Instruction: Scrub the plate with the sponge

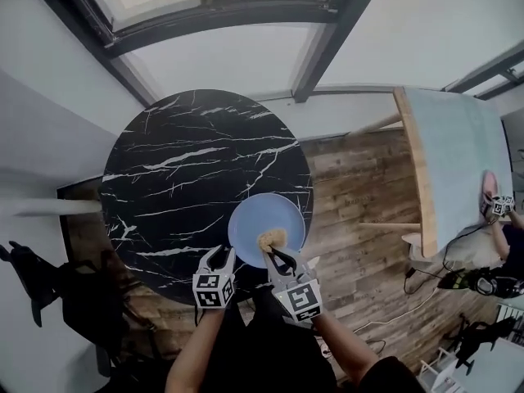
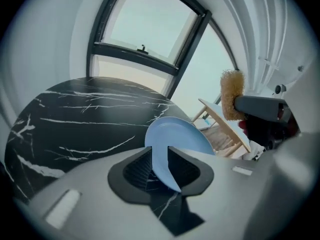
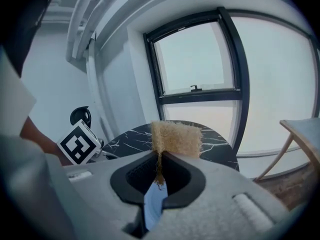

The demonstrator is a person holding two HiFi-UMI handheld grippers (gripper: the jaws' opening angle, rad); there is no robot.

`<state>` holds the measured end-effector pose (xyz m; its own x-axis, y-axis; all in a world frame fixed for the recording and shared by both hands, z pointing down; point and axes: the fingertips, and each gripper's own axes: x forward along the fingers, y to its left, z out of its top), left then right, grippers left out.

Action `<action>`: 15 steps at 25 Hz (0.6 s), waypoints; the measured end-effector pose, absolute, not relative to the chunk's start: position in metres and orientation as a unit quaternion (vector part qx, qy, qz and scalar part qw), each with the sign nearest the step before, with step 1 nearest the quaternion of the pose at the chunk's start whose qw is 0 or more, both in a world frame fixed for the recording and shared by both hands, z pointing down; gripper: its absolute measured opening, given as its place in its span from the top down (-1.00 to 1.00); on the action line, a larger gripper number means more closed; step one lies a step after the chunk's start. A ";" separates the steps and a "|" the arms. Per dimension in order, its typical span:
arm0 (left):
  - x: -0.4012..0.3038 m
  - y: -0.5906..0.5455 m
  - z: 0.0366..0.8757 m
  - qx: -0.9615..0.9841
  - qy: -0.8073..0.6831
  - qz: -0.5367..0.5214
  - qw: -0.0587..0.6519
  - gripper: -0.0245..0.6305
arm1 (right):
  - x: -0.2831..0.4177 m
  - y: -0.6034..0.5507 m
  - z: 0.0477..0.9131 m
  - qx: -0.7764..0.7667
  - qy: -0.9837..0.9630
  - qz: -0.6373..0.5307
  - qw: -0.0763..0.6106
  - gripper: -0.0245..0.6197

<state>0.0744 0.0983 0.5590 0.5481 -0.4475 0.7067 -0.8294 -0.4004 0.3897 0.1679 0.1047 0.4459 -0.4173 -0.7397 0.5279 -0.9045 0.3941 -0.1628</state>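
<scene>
On the black stone table (image 1: 180, 170), the head view shows the smooth round blue plate (image 1: 246, 229) at the near edge; a hard scrub could push it off. The left gripper view shows the left gripper (image 2: 159, 151) wide around its thin rim, not squeezing. The right gripper view shows the right gripper (image 3: 160, 156) pinching the rough tan sponge (image 3: 176, 136); it could slip out.

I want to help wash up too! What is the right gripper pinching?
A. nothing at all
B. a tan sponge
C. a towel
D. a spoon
B: the right gripper has its jaws closed on the tan sponge, which sticks out past them. In the head view the sponge sits over the blue plate.
</scene>
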 end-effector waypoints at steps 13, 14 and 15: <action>0.084 0.094 0.634 0.735 -0.400 0.255 0.483 0.55 | 0.168 0.071 0.527 0.474 -0.819 0.228 0.231 0.85; 0.086 0.094 0.637 0.736 -0.398 0.256 0.485 0.57 | 0.168 0.071 0.530 0.473 -0.818 0.230 0.233 0.85; 0.087 0.094 0.640 0.736 -0.395 0.258 0.486 0.59 | 0.167 0.071 0.533 0.472 -0.818 0.232 0.235 0.85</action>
